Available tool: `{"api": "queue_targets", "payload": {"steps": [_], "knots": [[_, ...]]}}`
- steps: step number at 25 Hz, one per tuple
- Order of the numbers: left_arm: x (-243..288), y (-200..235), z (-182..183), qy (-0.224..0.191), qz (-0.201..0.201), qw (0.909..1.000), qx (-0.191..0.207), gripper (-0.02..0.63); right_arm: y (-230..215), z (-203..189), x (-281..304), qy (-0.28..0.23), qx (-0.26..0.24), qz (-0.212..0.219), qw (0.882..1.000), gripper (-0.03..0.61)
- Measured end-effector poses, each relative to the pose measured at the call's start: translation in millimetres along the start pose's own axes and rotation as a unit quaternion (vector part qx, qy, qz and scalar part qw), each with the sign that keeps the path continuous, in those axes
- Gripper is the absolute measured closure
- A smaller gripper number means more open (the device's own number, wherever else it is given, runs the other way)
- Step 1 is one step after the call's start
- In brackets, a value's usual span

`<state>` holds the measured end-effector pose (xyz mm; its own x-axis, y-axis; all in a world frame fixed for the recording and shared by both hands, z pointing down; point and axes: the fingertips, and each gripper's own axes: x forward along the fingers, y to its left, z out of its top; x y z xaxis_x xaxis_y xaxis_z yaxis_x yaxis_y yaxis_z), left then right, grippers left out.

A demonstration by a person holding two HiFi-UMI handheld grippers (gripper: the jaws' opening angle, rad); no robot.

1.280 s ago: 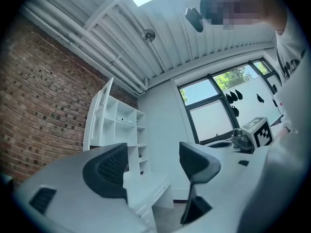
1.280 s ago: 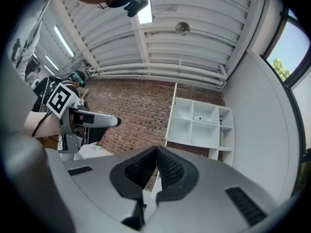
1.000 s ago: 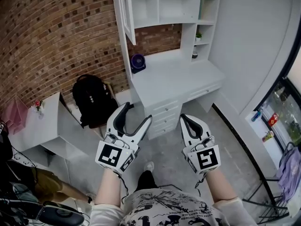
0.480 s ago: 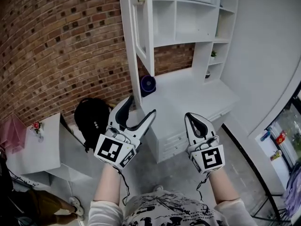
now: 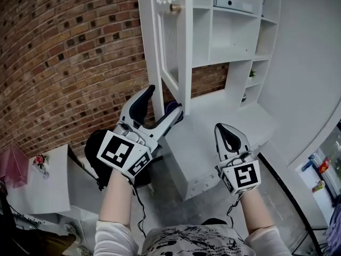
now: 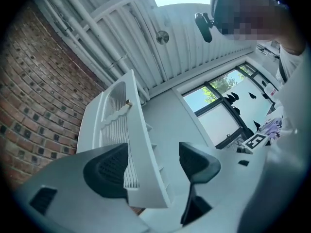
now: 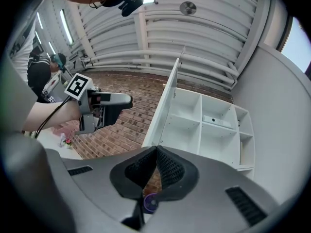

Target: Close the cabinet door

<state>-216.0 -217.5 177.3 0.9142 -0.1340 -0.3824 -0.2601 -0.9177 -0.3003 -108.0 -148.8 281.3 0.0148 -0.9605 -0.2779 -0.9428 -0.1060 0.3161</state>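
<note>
My left gripper [image 5: 163, 101] has its fingers spread either side of the cabinet door's [image 5: 171, 47] bottom corner. The door stands open from the white cabinet [image 5: 229, 31]. My right gripper [image 5: 225, 129] has its fingers pressed together, holding nothing.

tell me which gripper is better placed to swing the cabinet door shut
Left. The left gripper is up at the door, whose lower corner sits between its open jaws in the left gripper view. The right gripper is shut, lower, and apart from the door.
</note>
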Motion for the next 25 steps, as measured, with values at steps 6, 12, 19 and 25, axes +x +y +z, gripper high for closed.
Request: {"api": "queue_targets", "payload": {"steps": [6,12,19,25], "knots": [[50.3,35.4,34.0,-0.036,-0.016,0.9992,-0.001,0.293,-15.7,-2.3,28.4,-0.008,-0.003,0.012,1.000,0.563],[89.7,57.8,66.4,-0.066,-0.021,0.9976,-0.007,0.293,-37.6,-7.4,48.9,-0.013,-0.005,0.028,0.999,0.563],[133.0,77.5,100.7,-0.094,-0.018,0.9951,-0.026,0.316,-71.3,-0.9,78.7,-0.047,-0.005,0.072,0.996,0.563],[153.5,100.2,116.3,-0.122,0.000,0.9902,-0.068,0.328,-96.1,2.1,101.3,-0.070,0.001,0.097,0.993,0.563]]}}
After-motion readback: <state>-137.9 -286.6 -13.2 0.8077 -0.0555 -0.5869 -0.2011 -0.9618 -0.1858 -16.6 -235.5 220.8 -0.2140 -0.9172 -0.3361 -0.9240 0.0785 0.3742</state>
